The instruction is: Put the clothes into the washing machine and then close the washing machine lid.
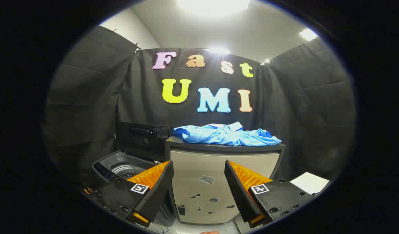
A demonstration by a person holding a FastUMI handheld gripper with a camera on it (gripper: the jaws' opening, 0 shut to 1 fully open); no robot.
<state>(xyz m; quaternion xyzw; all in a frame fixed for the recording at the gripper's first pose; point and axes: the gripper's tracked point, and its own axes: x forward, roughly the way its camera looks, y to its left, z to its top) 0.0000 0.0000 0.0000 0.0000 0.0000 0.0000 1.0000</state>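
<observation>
While tool (197,191) gapes, clothes (226,135) top cabinet (218,169)

The scene is lit from above by ceiling lights (213,5), blown out to white glare. Beyond the fingers, the black cloth wall (290,107) is left dim. Straight lines are bent by fisheye distortion; focus is sharp throughout.

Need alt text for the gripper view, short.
The open hand-held gripper points at a light cabinet with a crumpled blue shirt on top, nothing between its fingers. Beside the cabinet stands a top-loading washing machine, lid raised.
</observation>
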